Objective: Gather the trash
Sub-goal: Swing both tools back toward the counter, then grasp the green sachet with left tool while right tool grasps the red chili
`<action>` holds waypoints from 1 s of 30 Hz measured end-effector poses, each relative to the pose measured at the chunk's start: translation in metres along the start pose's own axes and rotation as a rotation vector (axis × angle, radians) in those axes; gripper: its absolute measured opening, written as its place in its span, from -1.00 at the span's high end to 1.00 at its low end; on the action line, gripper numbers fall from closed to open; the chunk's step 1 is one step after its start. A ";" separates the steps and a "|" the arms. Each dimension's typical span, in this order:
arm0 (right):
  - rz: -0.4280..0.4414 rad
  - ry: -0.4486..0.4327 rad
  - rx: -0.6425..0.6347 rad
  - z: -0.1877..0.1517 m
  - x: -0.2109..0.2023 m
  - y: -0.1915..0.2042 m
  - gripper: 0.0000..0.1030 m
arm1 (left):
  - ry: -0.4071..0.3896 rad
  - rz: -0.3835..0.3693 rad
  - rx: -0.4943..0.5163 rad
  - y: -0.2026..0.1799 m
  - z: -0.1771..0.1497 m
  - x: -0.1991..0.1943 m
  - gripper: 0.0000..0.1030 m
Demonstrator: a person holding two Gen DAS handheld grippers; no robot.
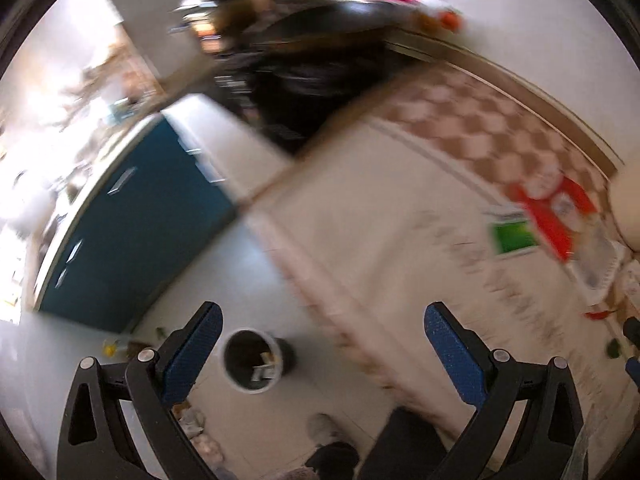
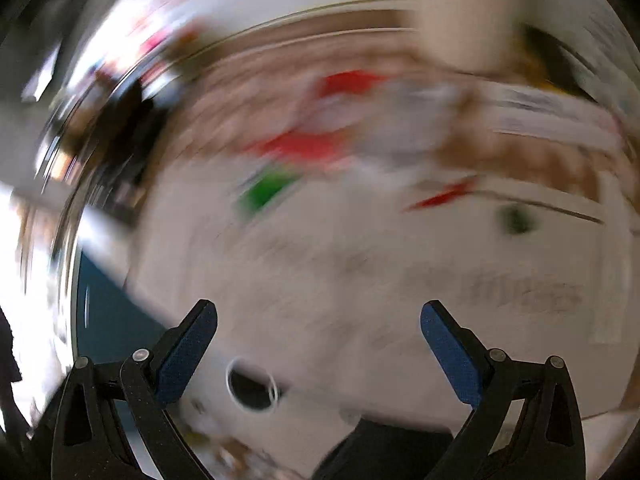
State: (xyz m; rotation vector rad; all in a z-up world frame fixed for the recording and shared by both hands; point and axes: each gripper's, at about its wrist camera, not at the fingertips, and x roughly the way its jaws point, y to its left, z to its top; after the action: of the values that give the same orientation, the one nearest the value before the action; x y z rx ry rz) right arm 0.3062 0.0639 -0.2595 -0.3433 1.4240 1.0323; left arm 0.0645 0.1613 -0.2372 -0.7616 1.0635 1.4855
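In the left wrist view a round trash bin [image 1: 252,360] with a pale rim stands on the floor, with a few scraps inside. My left gripper [image 1: 323,312] hangs open high above the floor, with nothing between its blue pads. A cloth-covered table [image 1: 400,216] carries a red wrapper [image 1: 556,212], a green card [image 1: 514,236] and a small red scrap [image 1: 598,314]. The right wrist view is badly blurred. My right gripper [image 2: 318,306] is open and empty over the table [image 2: 360,280]. The bin [image 2: 252,388], red wrappers [image 2: 304,144], a green card [image 2: 264,192] and a red scrap [image 2: 440,196] show there.
A blue cabinet [image 1: 132,216] stands left of the bin, with small litter [image 1: 116,346] on the floor at its foot. A person's shoe [image 1: 324,428] and dark trouser leg are below the table edge. A checked cloth [image 1: 472,120] covers the table's far side. A dark green blob [image 2: 516,220] lies on the table.
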 end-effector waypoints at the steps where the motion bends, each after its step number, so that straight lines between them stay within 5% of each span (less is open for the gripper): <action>1: -0.020 -0.015 0.056 0.015 0.002 -0.026 -0.72 | 0.020 -0.013 0.015 -0.020 0.009 0.007 -1.00; 6: -0.053 0.008 0.239 0.073 0.032 -0.112 -0.35 | 0.121 -0.037 0.044 -0.083 0.042 0.046 -1.00; 12: -0.058 0.071 0.251 0.106 0.090 -0.119 -0.08 | 0.260 -0.116 -0.020 -0.111 0.062 0.099 -0.99; 13: -0.086 0.056 0.228 0.109 0.093 -0.113 0.08 | 0.280 -0.131 -0.035 -0.114 0.065 0.107 -0.99; 14: -0.105 0.046 0.192 0.113 0.094 -0.107 0.48 | 0.306 -0.155 -0.048 -0.117 0.067 0.117 -0.99; 17: -0.188 0.033 0.109 0.113 0.101 -0.099 0.88 | 0.360 -0.179 -0.048 -0.131 0.072 0.140 -0.87; 19: -0.197 0.021 0.076 0.114 0.099 -0.096 0.95 | 0.376 -0.188 -0.037 -0.139 0.073 0.150 -0.61; 23: -0.197 0.024 0.045 0.115 0.098 -0.097 0.99 | 0.279 -0.200 -0.012 -0.151 0.081 0.139 0.00; 24: -0.195 0.026 0.044 0.115 0.098 -0.098 0.99 | 0.259 -0.203 0.012 -0.156 0.082 0.134 0.52; 25: -0.194 0.028 0.047 0.115 0.098 -0.099 0.99 | 0.247 -0.184 0.044 -0.161 0.083 0.132 0.74; 27: -0.188 0.032 0.050 0.113 0.096 -0.100 0.99 | 0.226 -0.147 0.099 -0.166 0.083 0.129 1.00; 30: -0.176 0.028 0.052 0.104 0.082 -0.113 0.99 | 0.217 -0.157 0.113 -0.161 0.081 0.123 1.00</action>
State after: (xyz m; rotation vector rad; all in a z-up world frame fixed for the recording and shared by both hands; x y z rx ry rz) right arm 0.4435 0.1100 -0.3568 -0.4388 1.4165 0.8492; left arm 0.2057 0.2836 -0.3496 -0.9193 1.2108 1.2195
